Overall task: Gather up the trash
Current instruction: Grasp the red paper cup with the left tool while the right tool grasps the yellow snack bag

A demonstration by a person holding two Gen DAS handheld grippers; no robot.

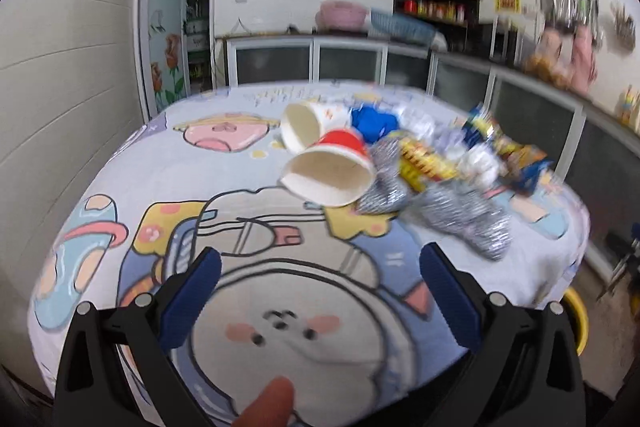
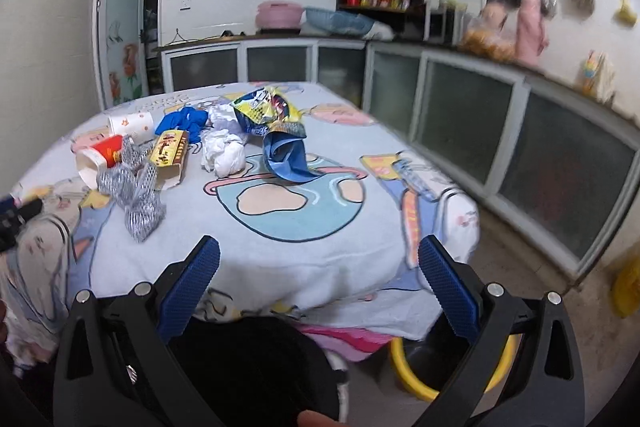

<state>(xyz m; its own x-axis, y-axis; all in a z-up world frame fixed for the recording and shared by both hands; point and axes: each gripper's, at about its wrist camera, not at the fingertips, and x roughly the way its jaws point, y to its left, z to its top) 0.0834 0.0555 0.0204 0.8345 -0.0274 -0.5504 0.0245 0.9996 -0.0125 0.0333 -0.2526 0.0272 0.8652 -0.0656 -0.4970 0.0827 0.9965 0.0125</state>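
Trash lies in a pile on the cartoon-print tablecloth (image 1: 120, 187). A red paper cup (image 1: 332, 167) lies on its side in front of a white paper cup (image 1: 308, 125). Beside them are silver mesh wrap (image 1: 464, 219), a yellow carton (image 1: 424, 163), blue gloves (image 1: 374, 123), crumpled white tissue (image 2: 224, 151) and blue snack bags (image 2: 286, 155). My left gripper (image 1: 320, 263) is open and empty, above the cloth short of the cups. My right gripper (image 2: 320, 259) is open and empty, at the table's near edge (image 2: 320, 291).
A yellow-rimmed bin (image 2: 416, 375) stands on the floor below the table's near right corner. Kitchen cabinets (image 2: 460, 115) run along the back and right walls. A door (image 2: 120, 27) is at the back left. The other gripper (image 2: 16, 219) shows at the left edge.
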